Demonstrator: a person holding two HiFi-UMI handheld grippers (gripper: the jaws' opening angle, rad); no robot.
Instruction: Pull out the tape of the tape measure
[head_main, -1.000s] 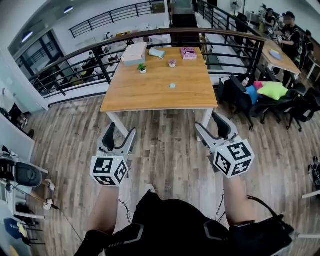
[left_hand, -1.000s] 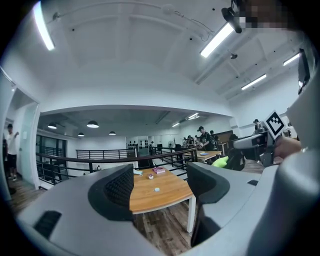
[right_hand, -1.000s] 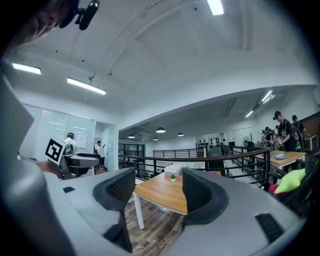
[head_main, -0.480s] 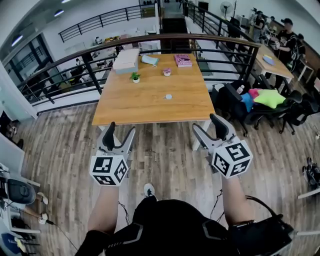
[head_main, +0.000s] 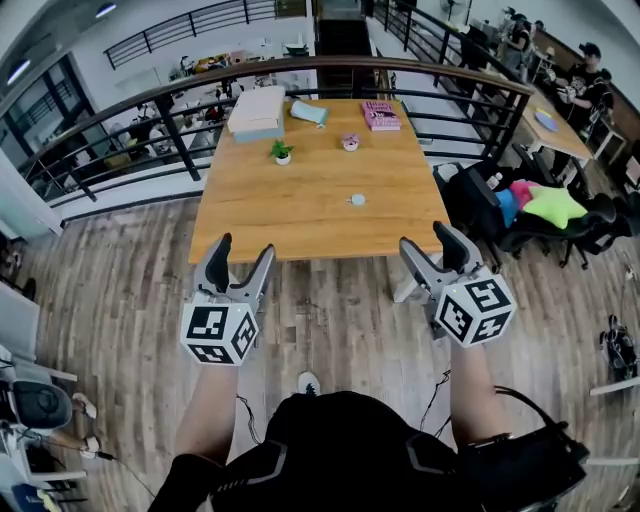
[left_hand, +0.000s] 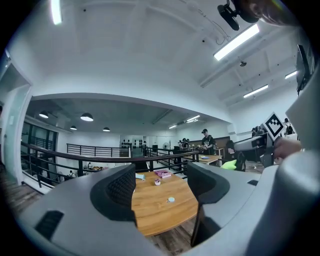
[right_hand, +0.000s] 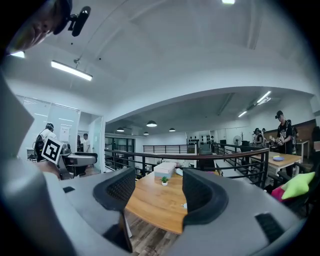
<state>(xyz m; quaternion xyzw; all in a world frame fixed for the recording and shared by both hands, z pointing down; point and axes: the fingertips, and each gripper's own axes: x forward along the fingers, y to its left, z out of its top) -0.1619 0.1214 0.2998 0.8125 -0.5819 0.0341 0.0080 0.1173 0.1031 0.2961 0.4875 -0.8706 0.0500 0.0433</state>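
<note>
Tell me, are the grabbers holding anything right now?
No, nothing is held. The left gripper and the right gripper both have their jaws apart and empty, just short of the wooden table.

Both claws (head_main: 238, 262) (head_main: 432, 247) agape, empty.

Right hand-held gripper (right_hand: 156, 189): jaws apart, with nothing between the ribbed pads. Through the gap lies a wooden worktop (right_hand: 150, 202), well apart from the jaws. On its far side stand a small potted plant (right_hand: 164, 180) and, just behind it, a white box (right_hand: 165, 169). A small pale thing (right_hand: 184, 205) lies on the wood at the edge of the right-hand jaw, partly hidden and too small to identify. A black railing (right_hand: 145, 156) runs behind the worktop. Plank floor (right_hand: 147, 235) shows below its near edge. At far left is a cube with a square marker (right_hand: 51, 150). At right a person (right_hand: 281, 131) stands by another table, and a bright green cushion (right_hand: 300, 184) is near the frame edge.
</note>
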